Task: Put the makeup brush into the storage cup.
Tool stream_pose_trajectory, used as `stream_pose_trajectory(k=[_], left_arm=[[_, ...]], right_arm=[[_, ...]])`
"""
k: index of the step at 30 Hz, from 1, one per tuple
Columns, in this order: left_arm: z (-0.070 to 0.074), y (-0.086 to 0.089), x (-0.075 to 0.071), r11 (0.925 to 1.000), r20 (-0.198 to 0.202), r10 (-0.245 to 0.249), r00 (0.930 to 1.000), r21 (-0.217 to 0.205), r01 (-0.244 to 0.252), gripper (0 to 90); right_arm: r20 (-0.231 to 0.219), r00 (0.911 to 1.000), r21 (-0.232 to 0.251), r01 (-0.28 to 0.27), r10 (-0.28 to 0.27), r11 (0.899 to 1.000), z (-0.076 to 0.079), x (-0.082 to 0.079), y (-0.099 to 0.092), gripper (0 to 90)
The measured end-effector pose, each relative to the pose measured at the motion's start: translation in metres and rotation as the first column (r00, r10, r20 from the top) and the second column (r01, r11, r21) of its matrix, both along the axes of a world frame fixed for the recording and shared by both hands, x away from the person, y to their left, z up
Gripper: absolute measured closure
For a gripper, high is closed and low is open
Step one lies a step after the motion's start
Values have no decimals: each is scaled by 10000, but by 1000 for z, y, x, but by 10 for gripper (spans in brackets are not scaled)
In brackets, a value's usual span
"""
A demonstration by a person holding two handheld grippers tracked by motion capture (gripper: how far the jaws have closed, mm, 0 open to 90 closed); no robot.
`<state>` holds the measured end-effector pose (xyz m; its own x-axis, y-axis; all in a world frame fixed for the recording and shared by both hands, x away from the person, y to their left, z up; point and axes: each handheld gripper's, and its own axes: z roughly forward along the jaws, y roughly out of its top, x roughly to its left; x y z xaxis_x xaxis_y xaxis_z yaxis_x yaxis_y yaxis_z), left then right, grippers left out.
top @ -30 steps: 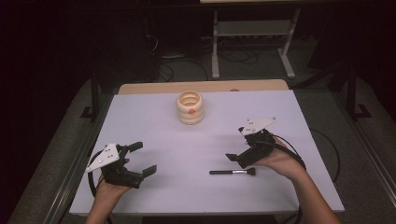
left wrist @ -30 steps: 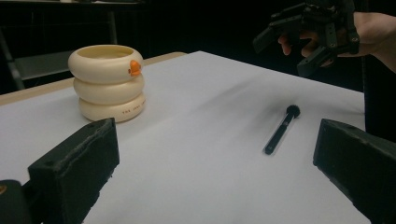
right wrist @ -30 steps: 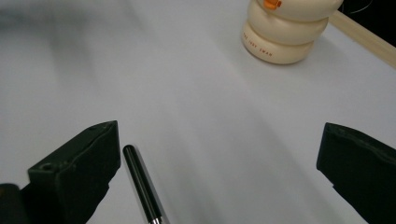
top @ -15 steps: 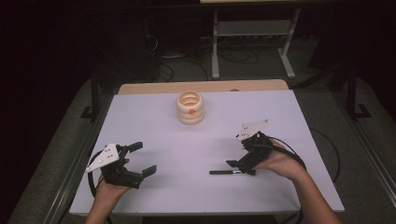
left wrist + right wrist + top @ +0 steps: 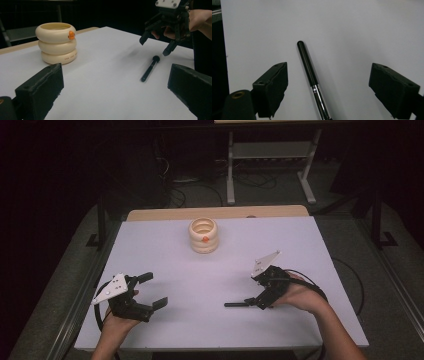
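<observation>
Since a second earlier, the right gripper (image 5: 256,303) had sunk from just above the brush (image 5: 239,304) to straddle it, its jaws just narrowing yet open still, pads clear of the handle; I judged a grasp to be imminent. The brush lay flat on the counter (image 5: 165,245), lower right of centre in the high view, its handle tip pointing left and well apart from the ringed holder (image 5: 203,235) at upper centre. The right hand (image 5: 296,295) angled its gripper down and leftward, while the left gripper (image 5: 149,290) rested wide open at lower left, holding nothing.
</observation>
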<state>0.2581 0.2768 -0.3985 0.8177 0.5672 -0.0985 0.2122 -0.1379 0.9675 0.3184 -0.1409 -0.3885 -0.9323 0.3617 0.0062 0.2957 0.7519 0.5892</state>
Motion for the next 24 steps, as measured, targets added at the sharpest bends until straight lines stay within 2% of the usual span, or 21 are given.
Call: stream_pose_trajectory(k=[5, 8, 12, 16, 24], left_arm=[[0, 0, 0, 10000, 8, 13, 10000, -51, -13, 0], [0, 0, 0, 10000, 13, 7, 10000, -34, -7, 0], [0, 0, 0, 10000, 13, 2, 10000, -32, -2, 0], [0, 0, 0, 10000, 18, -10, 10000, -54, 10, 0], [0, 0, 0, 10000, 6, -8, 10000, -40, 8, 0]], right_arm=[[-90, 9996, -266, -288, 286, 9992, -3, 0, 1, 210], [-228, 9987, -434, -466, 457, 9980, -6, 0, 1, 278], [-365, 9981, -571, -516, 495, 9970, -8, 1, 1, 325], [-479, 9972, -903, -620, 578, 9940, -11, 1, 1, 364], [-531, 9959, -1269, -796, 734, 9887, -17, 1, 1, 423]])
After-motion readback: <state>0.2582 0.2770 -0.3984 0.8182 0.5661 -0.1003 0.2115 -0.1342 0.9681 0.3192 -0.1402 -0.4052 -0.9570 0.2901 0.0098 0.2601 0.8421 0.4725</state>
